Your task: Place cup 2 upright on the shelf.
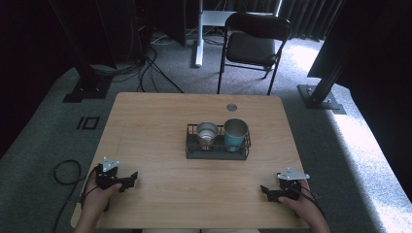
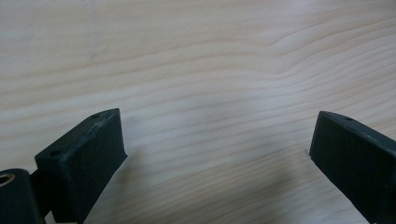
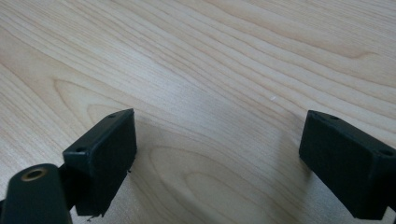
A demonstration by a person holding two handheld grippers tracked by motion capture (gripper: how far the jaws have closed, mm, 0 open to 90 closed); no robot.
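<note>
Resting on the bench point(image 1: 160, 116), both grippers sit at the near edge, well apart from each other, one at each near corner. L gripper point(image 1: 130, 177) is held in the person's left hand point(image 1: 99, 196), jaws pointing toward the bench middle; its grey three-cornered plate faces up. In the left gripper view its two black jaws stand wide apart w/ bare wood grain between them, nothing gripped, nothing touching the pads. R gripper point(image 1: 265, 190) is in the right hand point(image 1: 302, 208), jaws pointing inward toward the L one; grey plate on top too. Right gripper view: jaws spread wide, bare wood between, nothing held. Both jaw sets look low over or on the wood surface; can't tell if they actually touch it.

Nearest things: a black wire basket point(image 1: 190, 145) at bench centre, farther from the person, well apart from both grippers. Inside it, two cups upright, side by side & just beside each other: a steel cup point(image 1: 207, 132) in the L part, a teal tumbler point(image 1: 235, 135) w/ steel rim in the R part. Basket lies roughly midway btw the two grippers across the bench.

Cables trail from each gripper off the near edge. A round grommet hole point(image 1: 231, 107) sits near the far bench edge, behind the basket.
</note>
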